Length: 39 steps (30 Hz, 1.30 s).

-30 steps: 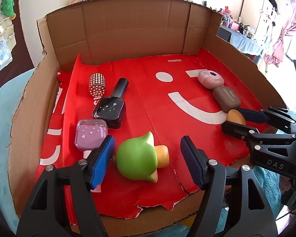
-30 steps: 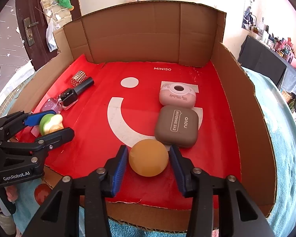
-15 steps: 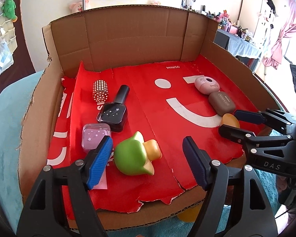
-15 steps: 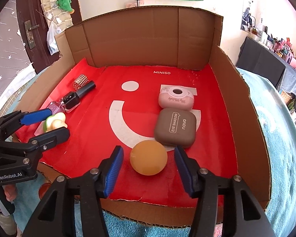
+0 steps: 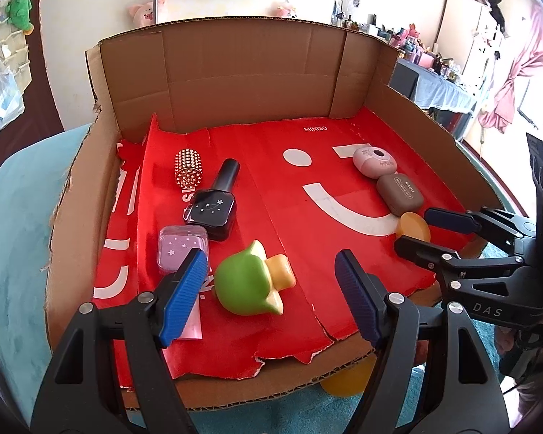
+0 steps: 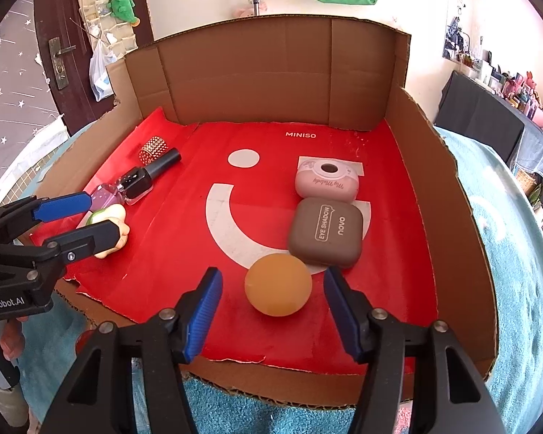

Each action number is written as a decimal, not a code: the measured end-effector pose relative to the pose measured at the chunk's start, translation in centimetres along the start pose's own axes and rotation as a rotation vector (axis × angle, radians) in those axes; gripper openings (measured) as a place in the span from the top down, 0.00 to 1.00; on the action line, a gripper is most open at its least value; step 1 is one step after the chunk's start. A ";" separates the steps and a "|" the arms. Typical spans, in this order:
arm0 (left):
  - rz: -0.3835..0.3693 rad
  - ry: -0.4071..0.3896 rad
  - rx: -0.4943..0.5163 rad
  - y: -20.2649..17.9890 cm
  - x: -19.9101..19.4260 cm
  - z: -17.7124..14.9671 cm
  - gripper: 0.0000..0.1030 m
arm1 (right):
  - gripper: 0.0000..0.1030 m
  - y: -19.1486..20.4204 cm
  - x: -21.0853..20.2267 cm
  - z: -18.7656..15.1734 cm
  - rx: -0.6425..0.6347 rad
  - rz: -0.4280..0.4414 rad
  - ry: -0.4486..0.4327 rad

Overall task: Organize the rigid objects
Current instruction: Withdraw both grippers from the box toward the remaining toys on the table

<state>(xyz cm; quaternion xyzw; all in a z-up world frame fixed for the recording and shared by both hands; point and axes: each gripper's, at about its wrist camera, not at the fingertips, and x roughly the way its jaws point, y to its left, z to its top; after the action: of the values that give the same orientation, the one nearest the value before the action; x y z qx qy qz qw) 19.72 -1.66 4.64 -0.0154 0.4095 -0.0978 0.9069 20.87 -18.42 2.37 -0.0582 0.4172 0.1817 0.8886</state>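
Observation:
A green and orange toy [image 5: 249, 285] lies on the red liner [image 5: 307, 188] near the box's front. My left gripper [image 5: 269, 258] is open around it, with a gap at each pad; it also shows in the right wrist view [image 6: 101, 213]. An orange ball [image 6: 278, 285] sits between the pads of my right gripper [image 6: 271, 275]. Those jaws are opening and neither pad touches the ball. From the left wrist view, the right gripper [image 5: 414, 228] straddles the ball [image 5: 412, 226].
Brown eye shadow case [image 6: 325, 231] and pink case [image 6: 327, 181] lie just behind the ball. Black nail polish bottle [image 5: 213, 206], purple bottle [image 5: 181, 249] and studded gold cylinder [image 5: 187, 168] lie at the left. Cardboard walls [image 5: 235, 72] close in three sides.
The right jaws have spread away from the orange ball, which stays on the liner. The left gripper has drawn back a little from the green toy.

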 end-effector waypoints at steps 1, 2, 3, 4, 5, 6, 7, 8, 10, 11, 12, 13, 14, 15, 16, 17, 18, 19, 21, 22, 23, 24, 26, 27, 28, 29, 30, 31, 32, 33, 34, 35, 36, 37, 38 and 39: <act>-0.002 -0.002 0.003 -0.1 -0.2 -0.1 0.30 | 0.40 0.0 -0.1 0.0 0.002 0.002 -0.002; -0.004 -0.005 0.005 -0.3 -0.3 -0.2 0.30 | 0.39 -0.1 -0.2 -0.1 0.003 0.003 -0.005; -0.007 -0.008 0.006 -0.4 -0.5 -0.2 0.30 | 0.39 -0.1 -0.3 -0.1 0.004 0.005 -0.007; -0.010 -0.011 0.007 -0.5 -0.7 -0.3 0.30 | 0.39 -0.2 -0.4 -0.1 0.006 0.007 -0.010; -0.012 -0.015 0.008 -0.6 -0.9 -0.4 0.30 | 0.37 -0.2 -0.6 -0.1 0.006 0.009 -0.015; -0.011 -0.019 0.008 -0.6 -1.0 -0.4 0.28 | 0.35 -0.2 -0.8 -0.2 0.004 0.013 -0.020; -0.011 -0.023 0.008 -0.7 -1.2 -0.5 0.26 | 0.34 -0.1 -1.1 -0.2 0.002 0.013 -0.026; -0.010 -0.028 0.006 -0.7 -1.4 -0.6 0.23 | 0.33 -0.1 -1.3 -0.3 -0.002 0.012 -0.032; -0.010 -0.035 0.004 -0.7 -1.7 -0.7 0.21 | 0.31 0.1 -1.8 -0.4 -0.010 0.010 -0.044; -0.012 -0.037 0.003 -0.7 -1.9 -0.8 0.21 | 0.30 0.2 -2.1 -0.5 -0.015 0.011 -0.049; -0.014 -0.040 0.002 -0.7 -2.1 -0.9 0.21 | 0.29 0.2 -2.4 -0.6 -0.017 0.013 -0.054; -0.016 -0.043 0.001 -0.7 -2.3 -1.0 0.21 | 0.29 0.2 -2.6 -0.6 -0.018 0.016 -0.060; -0.017 -0.045 0.002 -0.7 -2.5 -1.1 0.21 | 0.29 0.2 -2.9 -0.7 -0.019 0.019 -0.065; -0.018 -0.047 0.003 -0.8 -2.7 -1.2 0.21 | 0.28 0.2 -3.1 -0.8 -0.019 0.022 -0.069; -0.018 -0.050 0.005 -0.8 -2.8 -1.3 0.21 | 0.27 0.3 -3.4 -0.9 -0.020 0.025 -0.075; -0.017 -0.055 0.007 -0.8 -3.1 -1.3 0.21 | 0.24 0.3 -3.7 -1.0 -0.021 0.027 -0.083; -0.017 -0.059 0.007 -0.9 -3.3 -1.4 0.21 | 0.21 0.3 -4.0 -1.1 -0.023 0.027 -0.093; -0.017 -0.062 0.006 -0.9 -3.5 -1.5 0.21 | 0.19 0.4 -4.2 -1.2 -0.024 0.026 -0.101; -0.019 -0.063 0.000 -0.9 -3.8 -1.8 0.19 | 0.12 0.3 -4.7 -1.3 -0.024 0.019 -0.120; -0.021 -0.064 -0.004 -0.9 -4.0 -1.9 0.17 | 0.11 0.3 -4.9 -1.4 -0.022 0.016 -0.128; -0.022 -0.067 -0.009 -0.8 -4.2 -2.1 0.15 | 0.10 0.2 -5.1 -1.5 -0.019 0.014 -0.134; -0.019 -0.071 -0.013 -0.8 -4.4 -2.2 0.13 | 0.09 0.2 -5.3 -1.6 -0.016 0.015 -0.139; -0.004 -0.081 -0.013 -0.9 -4.8 -2.6 0.13 | 0.07 0.1 -5.7 -1.8 -0.010 0.016 -0.147; 0.007 -0.086 -0.011 -0.9 -4.9 -2.7 0.12 | 0.06 0.1 -6.0 -1.9 -0.009 0.015 -0.153; 0.019 -0.093 -0.007 -1.0 -5.2 -2.9 0.12 | 0.05 0.1 -6.2 -2.0 -0.009 0.013 -0.158; 0.027 -0.097 -0.003 -1.0 -5.3 -3.1 0.12 | 0.03 0.1 -6.4 -2.1 -0.009 0.011 -0.166; 0.034 -0.100 0.000 -1.1 -5.5 -3.3 0.12 | 0.01 0.1 -6.7 -2.2 -0.010 0.009 -0.173; 0.040 -0.103 0.003 -1.2 -5.7 -3.4 0.11 | 0.00 0.1 -7.0 -2.4 -0.012 0.008 -0.182; 0.045 -0.105 0.006 -1.3 -5.8 -3.6 0.11 | 0.00 0.2 -7.3 -2.5 -0.016 0.007 -0.192; 0.051 -0.106 0.007 -1.4 -6.0 -3.9 0.11 | 0.00 0.3 -7.5 -2.6 -0.020 0.003 -0.201; 0.058 -0.107 0.009 -1.5 -6.1 -4.1 0.11 | 0.00 0.4 -7.8 -2.8 -0.026 -0.003 -0.208; 0.065 -0.110 0.009 -1.5 -6.2 -4.3 0.11 | 0.00 0.5 -8.1 -2.9 -0.030 -0.008 -0.216; 0.071 -0.115 0.007 -1.6 -6.4 -4.6 0.11 | 0.00 0.6 -8.3 -3.1 -0.035 -0.010 -0.223; 0.076 -0.119 0.003 -1.6 -6.5 -4.8 0.11 | 0.00 0.7 -8.6 -3.3 -0.037 -0.011 -0.229; 0.080 -0.120 -0.002 -1.6 -6.6 -5.0 0.11 | 0.00 0.8 -8.8 -3.5 -0.040 -0.011 -0.236; 0.084 -0.120 -0.007 -1.6 -6.7 -5.3 0.11 | 0.00 0.9 -9.0 -3.8 -0.043 -0.011 -0.240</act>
<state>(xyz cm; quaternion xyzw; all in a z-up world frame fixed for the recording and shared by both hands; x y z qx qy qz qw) 11.17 -1.65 6.30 -0.0074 0.3550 -0.0571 0.9331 12.54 -21.03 6.87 -0.0574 0.3034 0.1917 0.9316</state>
